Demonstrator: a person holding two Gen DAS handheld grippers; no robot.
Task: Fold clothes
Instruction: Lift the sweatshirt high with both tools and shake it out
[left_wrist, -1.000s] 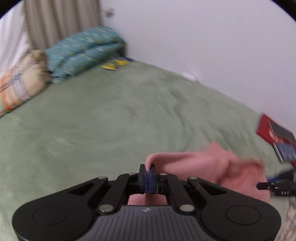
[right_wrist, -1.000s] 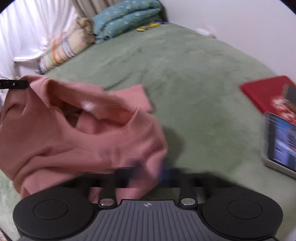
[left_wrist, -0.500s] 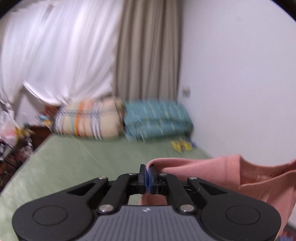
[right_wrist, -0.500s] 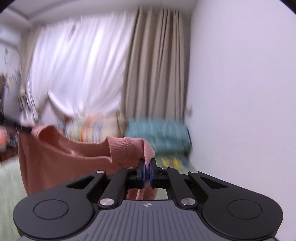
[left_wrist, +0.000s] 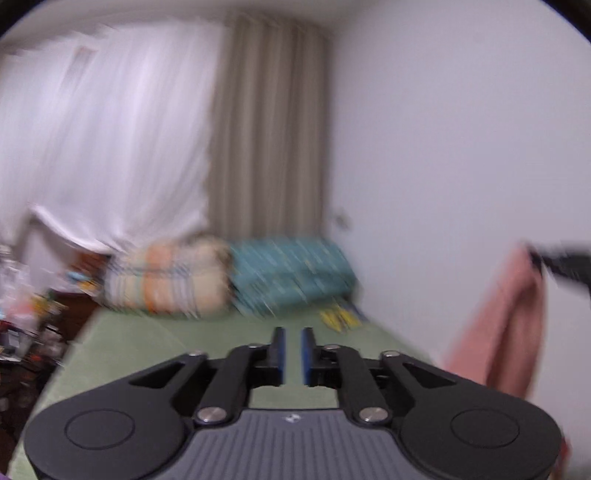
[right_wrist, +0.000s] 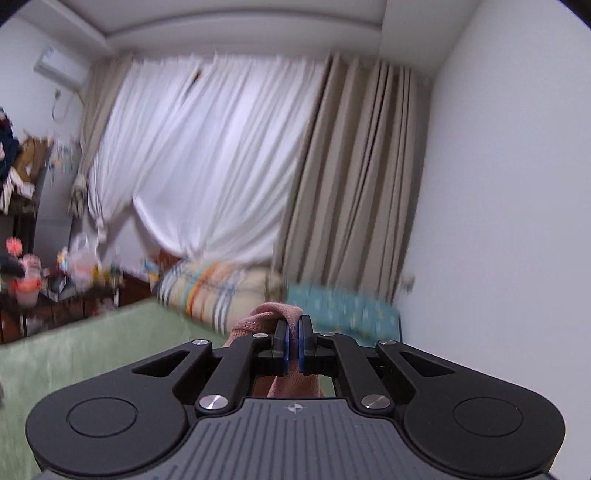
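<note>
While the right tool (right_wrist: 291, 341) stays pinched on a fold of the pink garment (right_wrist: 275, 319) hanging above the green bed (right_wrist: 92, 343), the left tool (left_wrist: 292, 356), just opened, holds nothing.

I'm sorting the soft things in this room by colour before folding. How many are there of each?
Pink: 1, the garment pinched in the right gripper
Striped cream and orange: 1, the bedding roll at the head of the bed
Teal: 1, the folded quilt beside it
Green: 1, the bed cover
Total: 4
</note>
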